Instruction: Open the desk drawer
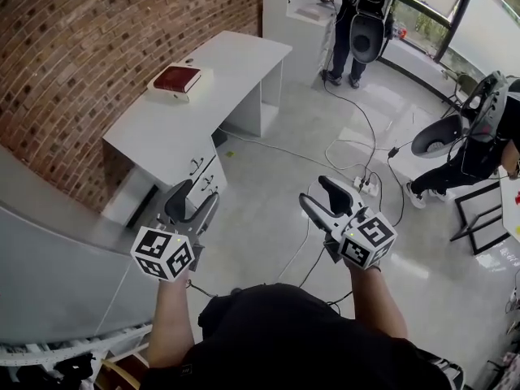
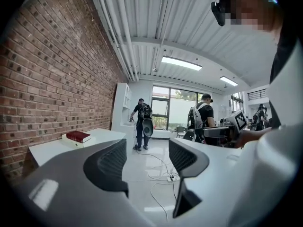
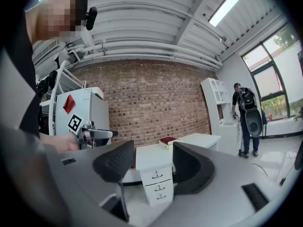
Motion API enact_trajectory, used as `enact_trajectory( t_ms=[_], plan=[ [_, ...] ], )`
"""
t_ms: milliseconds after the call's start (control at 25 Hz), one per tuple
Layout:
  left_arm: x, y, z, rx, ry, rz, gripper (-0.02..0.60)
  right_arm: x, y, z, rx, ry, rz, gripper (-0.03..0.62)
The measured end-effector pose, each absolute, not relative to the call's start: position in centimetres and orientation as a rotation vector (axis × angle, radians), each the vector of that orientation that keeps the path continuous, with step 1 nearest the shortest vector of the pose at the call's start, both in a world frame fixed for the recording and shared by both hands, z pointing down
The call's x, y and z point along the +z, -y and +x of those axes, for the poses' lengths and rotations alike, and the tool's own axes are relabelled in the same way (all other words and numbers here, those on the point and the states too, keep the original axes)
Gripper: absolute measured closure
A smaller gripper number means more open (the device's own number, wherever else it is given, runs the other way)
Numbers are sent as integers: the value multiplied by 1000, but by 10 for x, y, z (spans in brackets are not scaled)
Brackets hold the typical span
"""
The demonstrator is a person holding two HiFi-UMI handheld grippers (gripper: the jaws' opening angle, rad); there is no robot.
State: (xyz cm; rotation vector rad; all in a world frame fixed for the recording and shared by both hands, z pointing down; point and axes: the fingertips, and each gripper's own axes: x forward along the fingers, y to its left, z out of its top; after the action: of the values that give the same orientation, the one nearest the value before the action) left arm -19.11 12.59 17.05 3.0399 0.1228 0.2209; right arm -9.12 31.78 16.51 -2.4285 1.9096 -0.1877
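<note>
A white desk [image 1: 162,124] stands against the brick wall, and a drawer stack [image 1: 205,177] sits at its near end. The right gripper view faces those drawers [image 3: 157,179]: three fronts with small dark handles, all shut. A red book [image 1: 177,78] lies on a pale box on the desktop. My left gripper [image 1: 191,205] hovers in front of the drawer stack, apart from it, open with nothing between its jaws. My right gripper [image 1: 325,197] is held out over the floor to the right, also open and empty. It points toward the desk [image 3: 151,157] from a distance.
Cables and a power strip [image 1: 367,187] lie on the glossy floor ahead. A person with a backpack [image 1: 357,15] stands at a white shelf unit at the back. Another person [image 1: 479,136] is at the right beside a black metal frame [image 1: 479,218]. The brick wall [image 1: 81,39] runs along the left.
</note>
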Motion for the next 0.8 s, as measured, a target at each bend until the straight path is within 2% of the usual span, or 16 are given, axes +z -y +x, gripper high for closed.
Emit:
enact_trajectory(
  t_ms=[240, 320, 400, 800],
  plan=[
    [176, -137, -180, 236, -71, 3020, 317, 180, -342, -84, -254, -1936, -2420, 367],
    [176, -135, -176, 248, -36, 3044, 358, 187, -347, -80, -284, -1926, -2416, 367],
    [176, -130, -172, 249, 1, 3075, 439, 193, -350, -74, -309, -1913, -2407, 367],
    [194, -82, -103, 264, -118, 3004, 439, 207, -293, -8, -398, -1914, -2403, 367]
  ],
)
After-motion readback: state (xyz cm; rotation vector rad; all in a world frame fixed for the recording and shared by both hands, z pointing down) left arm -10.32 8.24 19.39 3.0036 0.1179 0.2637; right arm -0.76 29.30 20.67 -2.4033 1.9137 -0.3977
